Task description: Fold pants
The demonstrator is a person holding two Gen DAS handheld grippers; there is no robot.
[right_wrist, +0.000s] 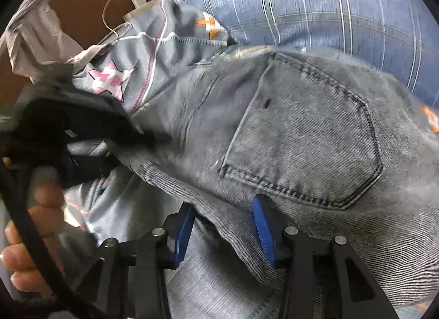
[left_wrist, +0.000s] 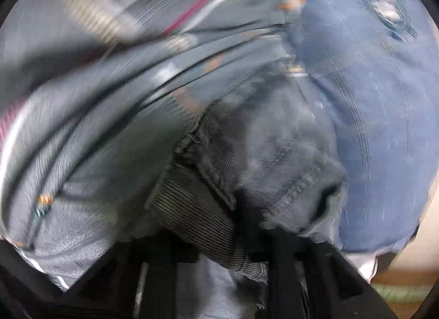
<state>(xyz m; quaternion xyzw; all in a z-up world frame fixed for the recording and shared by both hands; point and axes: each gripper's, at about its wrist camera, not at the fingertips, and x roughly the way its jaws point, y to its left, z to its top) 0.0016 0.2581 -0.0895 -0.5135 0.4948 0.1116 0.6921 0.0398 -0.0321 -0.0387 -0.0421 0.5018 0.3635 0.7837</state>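
Left gripper: seen at the left of the right wrist view as a dark, blurred shape against the jeans; in its own view a bunched grey hem lies between its black fingers. Whether the pads press on it cannot be told.
Hand: bare fingers at the near left edge, curled round a black cable.
Jeans: grey denim across the middle, back pocket facing up, lying on a star-patterned grey cloth.
Right gripper: blue-padded jaws clasp a fold of the jeans' waistband, near centre.
Checked cloth: blue, far right, beyond the jeans.
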